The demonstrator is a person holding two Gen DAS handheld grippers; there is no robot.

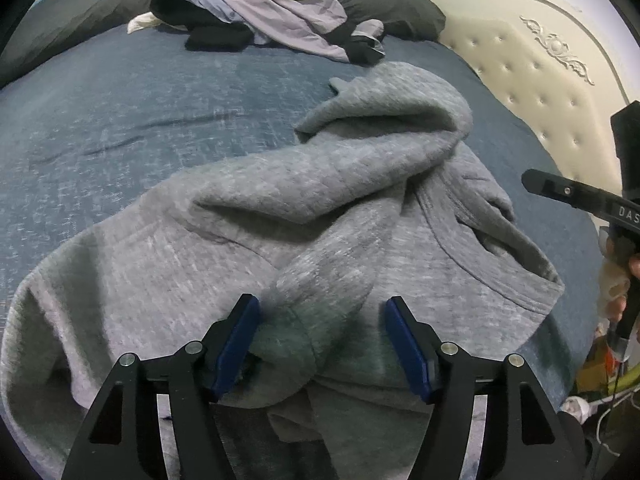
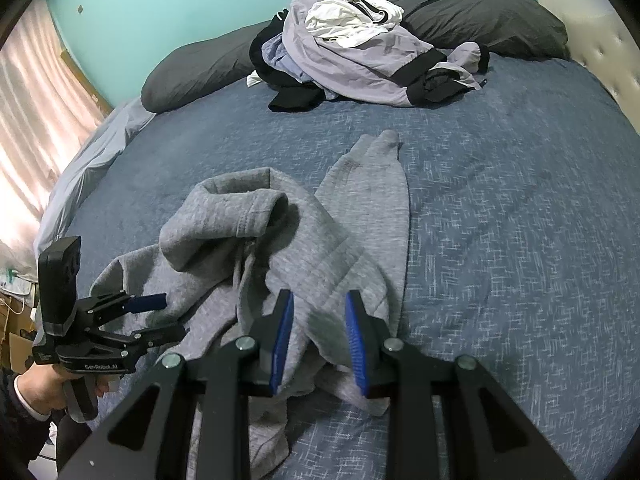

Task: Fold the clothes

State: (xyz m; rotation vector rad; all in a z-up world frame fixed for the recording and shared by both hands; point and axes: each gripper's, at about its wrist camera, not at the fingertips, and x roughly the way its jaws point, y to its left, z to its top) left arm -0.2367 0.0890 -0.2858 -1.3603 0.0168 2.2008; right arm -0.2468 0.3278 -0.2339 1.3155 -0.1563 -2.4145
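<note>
The left gripper has its blue-padded fingers spread wide, one on each side of a sleeve cuff of the grey hoodie, which lies rumpled right below and ahead of it on the blue bedspread. The cloth sits between the pads without being pinched. The right gripper also stands apart, its pads straddling a ridge of the same hoodie's fabric; whether they touch the cloth is hard to tell. Ahead of it a sleeve stretches away flat over the bedspread. Farther out, beyond both grippers, a pile of clothes rests against dark pillows.
</note>
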